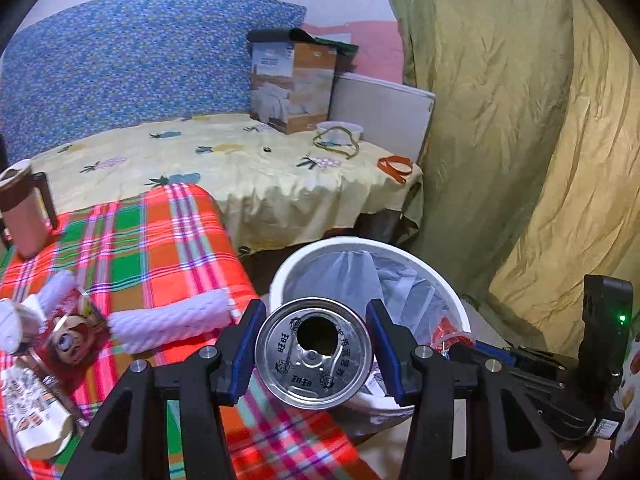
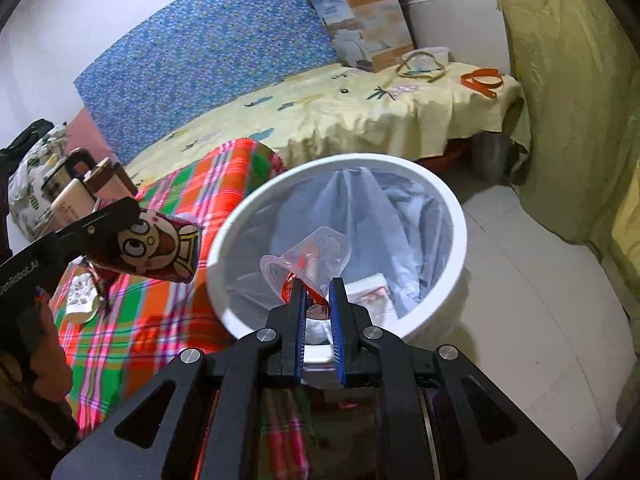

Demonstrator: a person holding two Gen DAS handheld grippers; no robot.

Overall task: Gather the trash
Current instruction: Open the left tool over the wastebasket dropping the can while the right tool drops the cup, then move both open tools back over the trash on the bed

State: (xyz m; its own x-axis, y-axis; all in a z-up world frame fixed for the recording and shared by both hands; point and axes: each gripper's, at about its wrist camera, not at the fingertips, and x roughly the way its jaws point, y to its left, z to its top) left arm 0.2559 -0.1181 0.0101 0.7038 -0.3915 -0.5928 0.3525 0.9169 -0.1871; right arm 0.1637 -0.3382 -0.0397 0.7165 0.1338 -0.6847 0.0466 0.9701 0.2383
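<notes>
L gripper (image 1: 316, 356): jaws spread wide, pads clamped on sides of drink can (image 1: 314, 354), held at bin's near rim.
R gripper (image 2: 318, 300): jaws clenched near-shut on clear plastic cup (image 2: 310, 256), above white bin (image 2: 452, 216).
Bin: lined w/ bag, beside plaid-covered counter (image 2: 132, 320).

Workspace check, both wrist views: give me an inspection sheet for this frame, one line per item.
Surface: plaid cloth beside a bed with a yellow sheet.
Job's things: drink can in the left gripper; clear plastic cup in the right gripper, over the white bin, which is lined with a bag and already holds scraps.
Clutter: rolled tissue, red cartoon can and a paper wrapper on the plaid cloth; pink mug.
Grippers: left gripper clamps the can; right gripper shut on the cup's rim.
Cables: nothing seen.
Surroundings: cardboard box, olive curtain.
</notes>
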